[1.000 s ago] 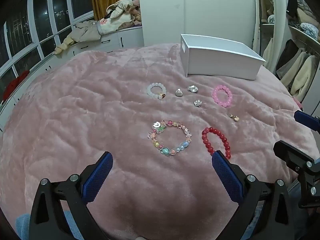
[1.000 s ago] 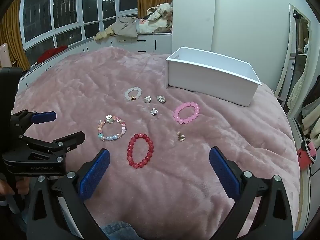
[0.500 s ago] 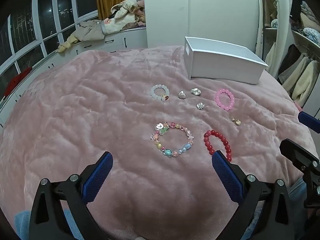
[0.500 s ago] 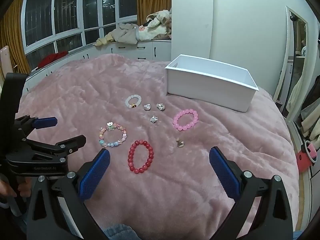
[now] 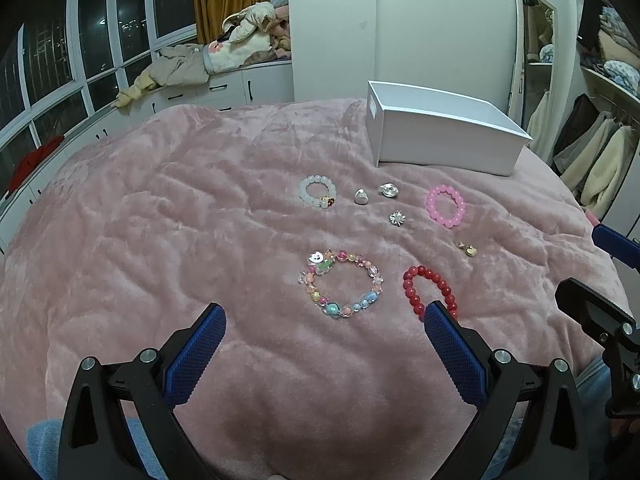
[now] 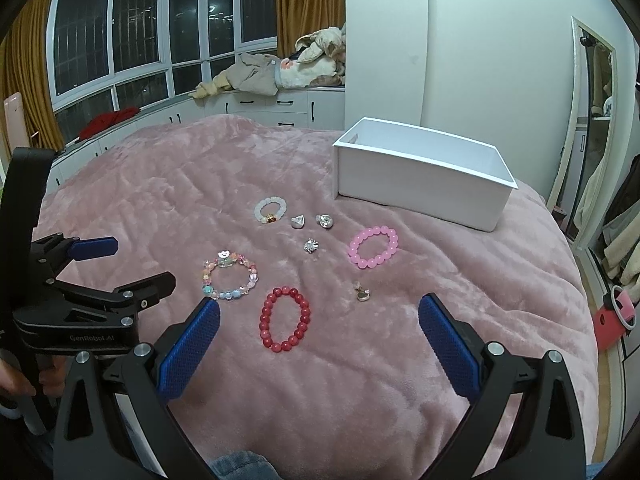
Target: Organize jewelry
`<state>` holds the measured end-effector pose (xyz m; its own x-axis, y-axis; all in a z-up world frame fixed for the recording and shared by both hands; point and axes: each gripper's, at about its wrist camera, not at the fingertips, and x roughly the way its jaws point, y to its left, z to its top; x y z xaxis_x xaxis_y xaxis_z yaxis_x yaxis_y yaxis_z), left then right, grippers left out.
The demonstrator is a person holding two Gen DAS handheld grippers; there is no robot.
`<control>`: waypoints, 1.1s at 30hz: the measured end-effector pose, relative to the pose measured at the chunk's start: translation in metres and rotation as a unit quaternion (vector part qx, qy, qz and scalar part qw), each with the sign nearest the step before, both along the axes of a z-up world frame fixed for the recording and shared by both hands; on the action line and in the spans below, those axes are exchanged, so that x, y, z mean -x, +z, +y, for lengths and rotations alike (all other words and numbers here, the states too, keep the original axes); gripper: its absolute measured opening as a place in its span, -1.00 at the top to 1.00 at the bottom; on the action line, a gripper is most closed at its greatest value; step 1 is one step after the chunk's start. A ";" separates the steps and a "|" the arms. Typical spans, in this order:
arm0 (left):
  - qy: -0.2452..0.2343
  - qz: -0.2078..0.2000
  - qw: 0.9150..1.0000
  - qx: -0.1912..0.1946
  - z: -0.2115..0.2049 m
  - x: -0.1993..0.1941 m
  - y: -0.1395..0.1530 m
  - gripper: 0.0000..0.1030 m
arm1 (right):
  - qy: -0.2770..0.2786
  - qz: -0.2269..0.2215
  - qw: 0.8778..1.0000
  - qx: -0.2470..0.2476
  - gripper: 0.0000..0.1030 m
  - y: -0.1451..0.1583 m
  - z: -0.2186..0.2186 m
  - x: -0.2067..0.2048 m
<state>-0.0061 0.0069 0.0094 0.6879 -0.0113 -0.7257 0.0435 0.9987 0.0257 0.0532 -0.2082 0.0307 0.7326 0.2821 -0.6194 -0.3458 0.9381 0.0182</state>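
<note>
Left gripper [image 5: 320, 320]: spread wide, empty | right gripper [image 6: 320, 312]: spread wide, empty | jewelry: red bracelet [image 6: 284, 319] nearest, pink bracelet [image 6: 373, 248] and small charms in front of the white box [image 6: 420, 184], which looks empty | risk: beads slip or snag in plush pile | surface: rumpled pink blanket [image 5: 160, 220], bedroom

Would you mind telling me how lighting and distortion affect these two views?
Left wrist view: soft, even room light, strong fisheye bending at the white box, dark corners. Right wrist view: same curvature, red bracelet sharp, windows black.
</note>
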 end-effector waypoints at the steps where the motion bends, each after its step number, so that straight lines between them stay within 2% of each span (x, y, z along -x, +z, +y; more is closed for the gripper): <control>1: 0.000 0.000 1.000 0.001 0.000 0.000 0.000 -0.95 | 0.000 0.000 1.000 0.000 -0.91 0.000 0.000 0.000; 33: 0.002 0.001 1.000 0.003 0.000 0.000 -0.001 -0.95 | -0.003 -0.001 1.000 0.000 -0.91 0.001 -0.002 0.001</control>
